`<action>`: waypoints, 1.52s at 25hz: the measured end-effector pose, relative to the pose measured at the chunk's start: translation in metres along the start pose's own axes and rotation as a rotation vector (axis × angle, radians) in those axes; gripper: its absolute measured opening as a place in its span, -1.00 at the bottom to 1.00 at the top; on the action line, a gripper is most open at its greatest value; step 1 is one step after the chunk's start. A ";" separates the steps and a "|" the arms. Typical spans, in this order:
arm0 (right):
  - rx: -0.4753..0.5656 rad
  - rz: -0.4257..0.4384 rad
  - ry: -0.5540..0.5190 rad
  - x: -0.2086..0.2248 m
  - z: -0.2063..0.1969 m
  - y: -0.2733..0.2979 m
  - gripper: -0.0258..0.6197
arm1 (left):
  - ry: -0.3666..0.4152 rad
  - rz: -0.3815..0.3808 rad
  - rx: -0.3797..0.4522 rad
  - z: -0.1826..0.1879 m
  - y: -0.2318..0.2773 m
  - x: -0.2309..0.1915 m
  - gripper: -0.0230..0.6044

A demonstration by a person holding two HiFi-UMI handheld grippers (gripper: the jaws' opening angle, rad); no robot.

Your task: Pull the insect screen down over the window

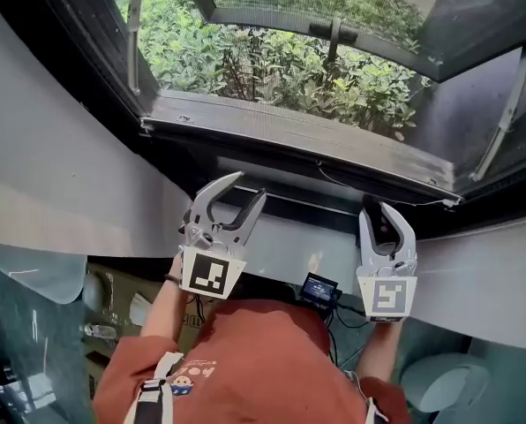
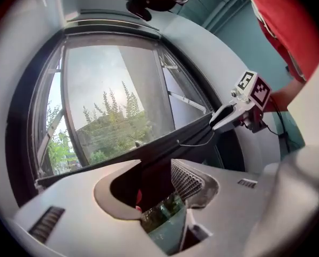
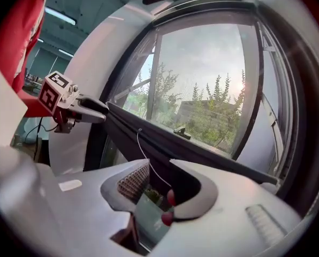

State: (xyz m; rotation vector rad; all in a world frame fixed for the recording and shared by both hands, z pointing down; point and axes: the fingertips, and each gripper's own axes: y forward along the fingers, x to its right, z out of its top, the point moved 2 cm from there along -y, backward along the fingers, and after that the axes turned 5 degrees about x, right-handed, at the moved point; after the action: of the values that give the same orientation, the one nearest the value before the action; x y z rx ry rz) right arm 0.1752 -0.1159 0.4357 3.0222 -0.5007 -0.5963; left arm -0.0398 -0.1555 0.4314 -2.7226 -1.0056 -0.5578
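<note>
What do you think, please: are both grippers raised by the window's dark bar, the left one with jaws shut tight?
Not quite: the left gripper has its jaws wide apart, as the left gripper view shows; it and the right gripper are raised by the dark bar.

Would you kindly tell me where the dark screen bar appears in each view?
Head view: the dark screen bar runs just below centre, nearly level.
Left gripper view: it crosses mid-frame, rising rightward.
Right gripper view: it crosses mid-frame, falling rightward.
Shared landmark: the window handle.
</note>
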 end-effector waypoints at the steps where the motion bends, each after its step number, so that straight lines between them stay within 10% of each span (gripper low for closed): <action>1: 0.017 -0.013 0.018 -0.001 0.000 -0.001 -0.53 | -0.030 0.023 0.016 0.000 -0.002 0.000 -0.36; 17: 0.106 -0.141 0.301 -0.004 -0.041 -0.016 -0.53 | -0.279 0.176 -0.071 -0.060 -0.024 0.019 -0.37; 30: 0.124 -0.130 0.308 -0.007 -0.041 -0.017 -0.69 | -0.280 0.206 -0.029 -0.054 -0.025 0.014 -0.45; 38: 0.137 -0.160 0.329 -0.002 -0.042 -0.020 -0.89 | -0.265 0.243 0.007 -0.043 -0.024 0.006 -0.85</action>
State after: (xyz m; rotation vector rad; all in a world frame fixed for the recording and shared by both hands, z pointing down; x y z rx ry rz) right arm 0.1958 -0.0977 0.4735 3.2171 -0.2969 -0.0615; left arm -0.0633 -0.1469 0.4746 -2.9075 -0.7066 -0.1551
